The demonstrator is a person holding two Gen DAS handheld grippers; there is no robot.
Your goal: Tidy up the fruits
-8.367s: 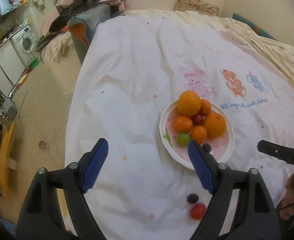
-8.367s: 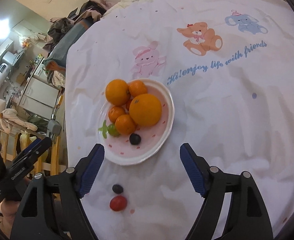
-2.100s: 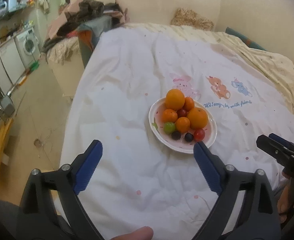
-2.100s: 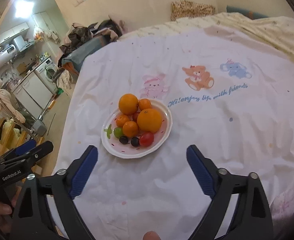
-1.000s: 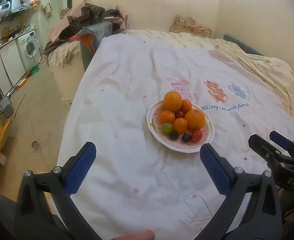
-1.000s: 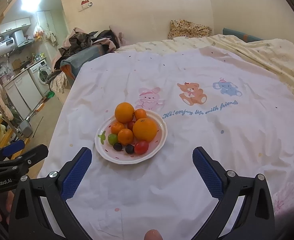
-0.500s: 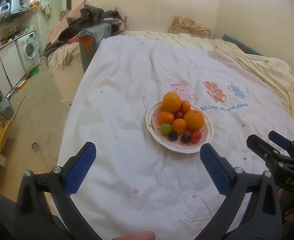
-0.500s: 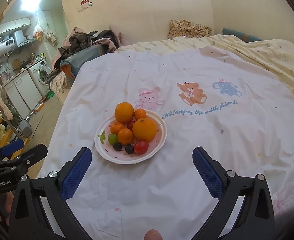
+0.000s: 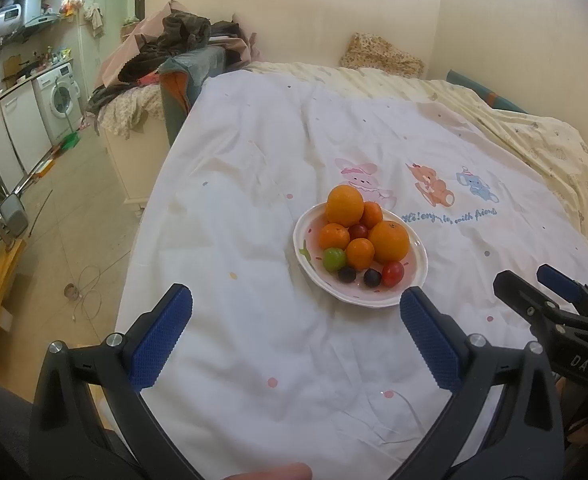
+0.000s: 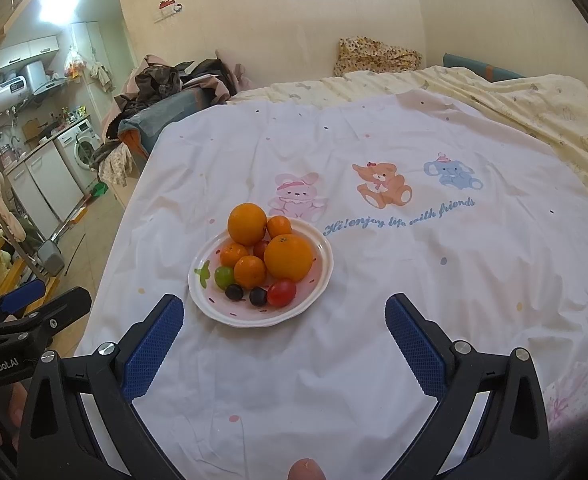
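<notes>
A white plate (image 9: 417, 276) (image 10: 317, 280) rests on the white cartoon-print bedsheet (image 9: 254, 184) (image 10: 433, 264). It holds several oranges (image 9: 389, 241) (image 10: 288, 258), a green grape (image 9: 333, 259) (image 10: 224, 277), two dark grapes (image 9: 346, 274) (image 10: 234, 291) and a red cherry tomato (image 9: 393, 273) (image 10: 281, 292). My left gripper (image 9: 295, 328) is open and empty, held back from the plate's near side. My right gripper (image 10: 284, 338) is open and empty too, just short of the plate. Each gripper shows at the edge of the other's view.
The bed's left edge drops to a tiled floor (image 9: 78, 216). A heap of clothes (image 9: 174, 40) (image 10: 166, 80) lies past the far-left corner, with a washing machine (image 9: 60, 98) beyond. A floral pillow (image 9: 381, 56) (image 10: 377, 56) lies at the head against the wall.
The dark grape and red tomato that lay on the sheet 8.4 s ago now sit on the plate. Both grippers have since drawn back and up; over the last second hardly anything moved.
</notes>
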